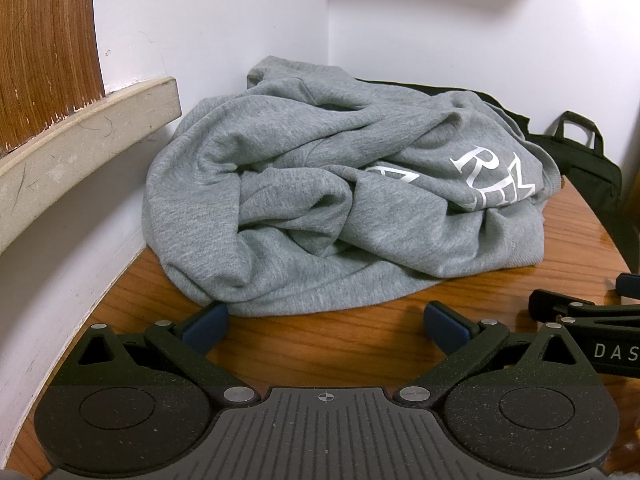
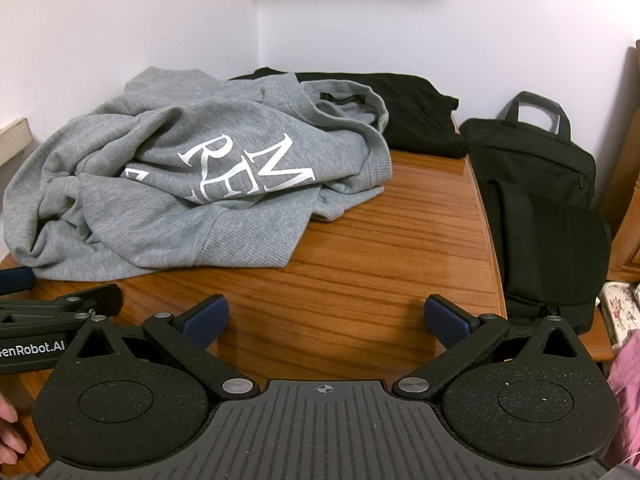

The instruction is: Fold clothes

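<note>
Crumpled grey fleece sweatshirt w/ white lettering [image 1: 320, 200] heaped in wooden table's [image 2: 360, 260] back-left corner, just ahead of left gripper [image 1: 326, 326], ahead-left of right gripper [image 2: 326, 320]. Both spread wide, empty. Orientation unclear; heap runs left-right.

Premises appear domestic, likely a bedroom corner: a varnished wooden table [image 2: 360, 240] set against plain white walls [image 2: 400, 20]. A crumpled grey sweatshirt [image 2: 180, 184] lies at 11 o'clock, a black garment [image 2: 416, 116] at 12 and a black laptop bag [image 2: 540, 208] at 2. Floral-patterned fabric [image 2: 618, 312] shows at 3 o'clock.
</note>
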